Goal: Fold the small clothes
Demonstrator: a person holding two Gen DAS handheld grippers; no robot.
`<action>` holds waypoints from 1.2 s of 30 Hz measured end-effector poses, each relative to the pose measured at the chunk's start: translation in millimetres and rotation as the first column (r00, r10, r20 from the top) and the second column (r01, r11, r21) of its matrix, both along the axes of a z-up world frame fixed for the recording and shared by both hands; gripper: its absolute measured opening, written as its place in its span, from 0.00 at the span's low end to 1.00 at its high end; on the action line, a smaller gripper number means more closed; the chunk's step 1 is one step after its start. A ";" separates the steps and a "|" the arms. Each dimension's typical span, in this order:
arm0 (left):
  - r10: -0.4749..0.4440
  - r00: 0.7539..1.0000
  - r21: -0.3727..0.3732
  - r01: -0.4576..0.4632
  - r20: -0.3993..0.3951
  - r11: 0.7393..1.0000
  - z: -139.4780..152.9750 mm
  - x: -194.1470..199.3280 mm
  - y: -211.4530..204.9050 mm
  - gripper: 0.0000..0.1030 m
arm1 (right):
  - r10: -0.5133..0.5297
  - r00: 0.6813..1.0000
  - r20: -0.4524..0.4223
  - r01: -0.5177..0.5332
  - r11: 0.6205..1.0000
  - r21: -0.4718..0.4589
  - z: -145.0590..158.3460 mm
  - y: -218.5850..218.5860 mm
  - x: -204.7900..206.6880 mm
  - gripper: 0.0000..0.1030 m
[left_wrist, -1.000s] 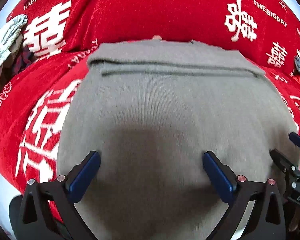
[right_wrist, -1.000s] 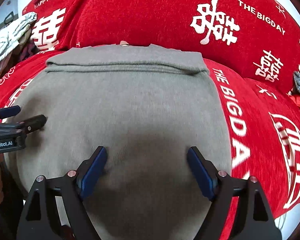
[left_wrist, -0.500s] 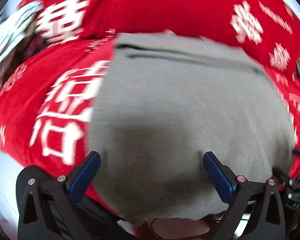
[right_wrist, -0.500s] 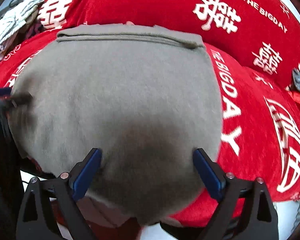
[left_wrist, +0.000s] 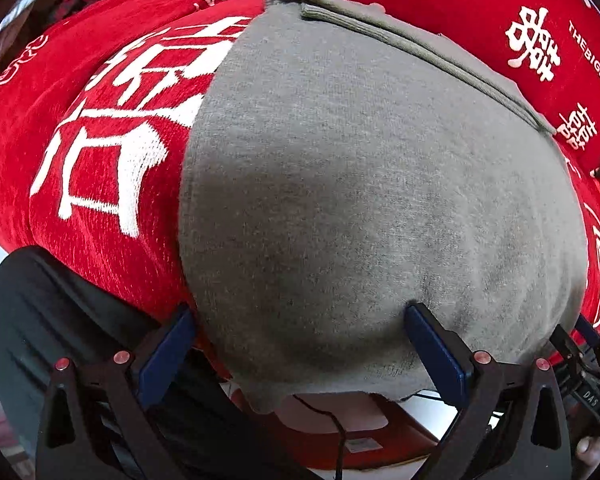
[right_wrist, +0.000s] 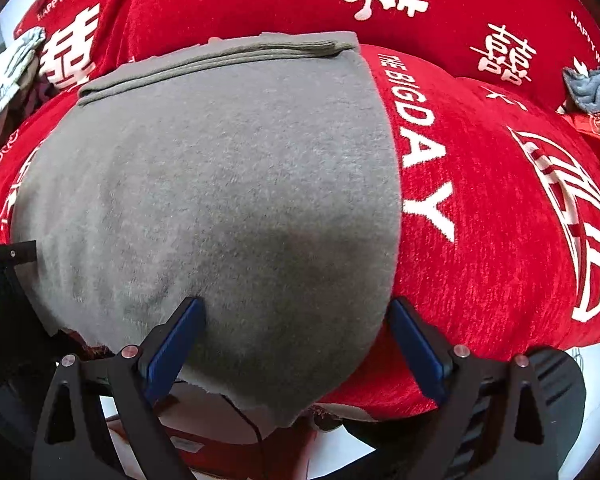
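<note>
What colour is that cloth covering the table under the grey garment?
The tablecloth is red with white lettering and Chinese characters, clearest in the right wrist view.

A grey knit garment [left_wrist: 340,200] lies flat on the red printed cloth [right_wrist: 480,220], far edge folded over, near edge overhanging.

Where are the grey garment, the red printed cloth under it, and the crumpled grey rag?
grey garment [right_wrist: 220,184]: right wrist view, middle of its flat top.
red printed cloth [right_wrist: 480,240]: right wrist view, bare area right of the garment.
crumpled grey rag [right_wrist: 592,90]: right wrist view, its middle.
</note>
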State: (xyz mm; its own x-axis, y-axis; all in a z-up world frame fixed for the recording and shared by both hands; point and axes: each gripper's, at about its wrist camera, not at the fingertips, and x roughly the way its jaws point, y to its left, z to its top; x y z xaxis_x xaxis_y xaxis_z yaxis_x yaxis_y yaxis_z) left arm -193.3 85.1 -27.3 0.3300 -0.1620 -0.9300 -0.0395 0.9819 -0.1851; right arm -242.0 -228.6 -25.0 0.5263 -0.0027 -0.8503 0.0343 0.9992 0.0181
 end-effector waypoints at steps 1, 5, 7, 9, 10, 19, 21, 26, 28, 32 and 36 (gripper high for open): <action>0.013 1.000 0.000 -0.013 0.009 1.000 3.0 -2.3 0.9 0.88 | 0.006 1.000 0.017 -0.006 1.000 -0.013 2.1 4.3 -3.3 0.72; 0.024 0.998 -0.013 -0.023 0.056 1.000 17.7 -14.8 0.6 0.35 | 0.043 0.998 0.047 -0.045 0.999 0.025 10.8 7.8 -7.4 0.16; 0.006 0.997 0.011 -0.007 0.071 1.000 23.5 -17.8 -1.9 0.24 | 0.040 0.998 0.057 -0.044 0.997 0.066 12.8 3.8 -7.9 0.14; 0.003 0.996 0.014 -0.004 0.085 1.000 29.0 -17.6 -0.6 0.16 | 0.035 0.997 0.069 -0.043 0.991 0.130 16.7 -3.9 -8.4 0.13; 0.002 0.995 0.005 -0.003 0.097 1.000 33.7 -16.9 0.9 0.14 | 0.031 0.996 0.079 -0.043 0.986 0.161 19.3 -6.7 -9.5 0.13; -0.046 0.956 0.030 0.039 0.289 0.999 102.6 24.2 -3.1 0.01 | 0.024 0.971 0.239 -0.096 0.950 0.297 72.1 -21.0 15.5 0.13; -0.041 0.955 0.011 0.040 0.294 0.999 112.0 42.5 -0.4 0.01 | 0.010 0.967 0.255 -0.089 0.951 0.297 80.6 -21.8 33.8 0.13; -0.014 0.966 -0.057 0.030 0.259 0.998 108.8 41.7 14.4 0.01 | 0.037 0.971 0.237 -0.097 0.963 0.250 75.2 -13.4 41.7 0.13; 0.003 0.972 -0.027 0.003 0.236 1.000 94.3 27.7 19.7 0.01 | 0.052 0.971 0.234 -0.108 0.967 0.232 68.9 -12.1 34.0 0.13; 0.082 0.994 -0.074 -0.077 0.076 0.994 44.6 5.5 35.2 0.01 | 0.058 0.974 0.219 -0.108 0.968 0.225 58.7 -14.7 24.2 0.13; 0.082 0.944 -0.240 -0.003 0.319 0.971 80.7 -45.0 38.3 0.01 | 0.056 0.974 0.218 -0.106 0.969 0.223 58.2 -17.3 17.8 0.13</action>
State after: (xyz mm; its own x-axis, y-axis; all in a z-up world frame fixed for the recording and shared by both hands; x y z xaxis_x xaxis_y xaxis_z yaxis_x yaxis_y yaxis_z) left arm -238.3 123.3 53.4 0.6184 -0.3401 -0.7084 0.0209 0.9083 -0.4178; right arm -224.2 -245.8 33.2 0.6817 0.2317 -0.6940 -0.0759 0.9658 0.2479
